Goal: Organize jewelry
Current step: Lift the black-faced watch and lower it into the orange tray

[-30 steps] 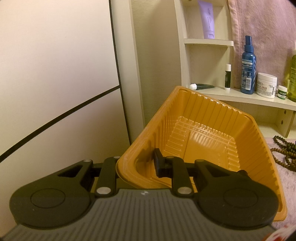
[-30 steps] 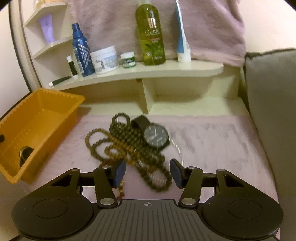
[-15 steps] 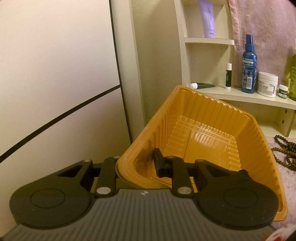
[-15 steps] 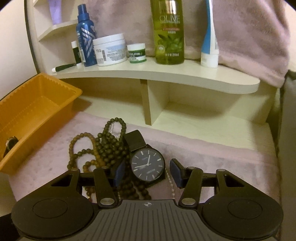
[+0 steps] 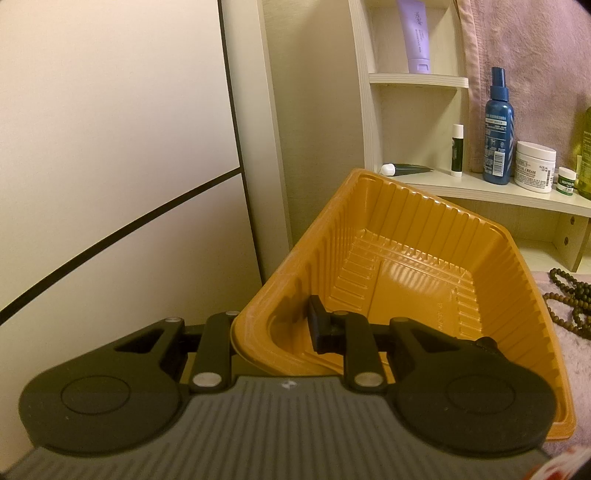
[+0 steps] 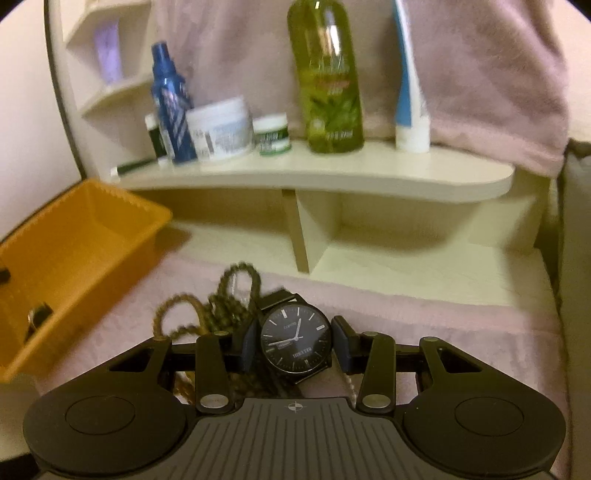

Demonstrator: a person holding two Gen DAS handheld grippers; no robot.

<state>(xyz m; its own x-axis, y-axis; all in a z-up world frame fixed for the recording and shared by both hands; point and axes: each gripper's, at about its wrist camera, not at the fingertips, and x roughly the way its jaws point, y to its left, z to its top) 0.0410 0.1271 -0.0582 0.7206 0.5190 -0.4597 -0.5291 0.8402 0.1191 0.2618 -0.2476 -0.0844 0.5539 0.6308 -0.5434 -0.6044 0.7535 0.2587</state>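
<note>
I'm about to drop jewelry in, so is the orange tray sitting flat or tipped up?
Tipped. The left tool is shut on the orange tray's near rim, and its far corner stands raised toward the shelf.

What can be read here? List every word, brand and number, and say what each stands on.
"KIEHL'S", "FACIAL CREAM": white jar.
"MENTHOL...", the rest unclear: small green-banded jar.
"BELUSHI", seen upside down: dial of the black wristwatch.
Too small or blurred to read: blue spray bottle, purple tube, green bottle, embossed mark inside the orange plastic tray.
</note>
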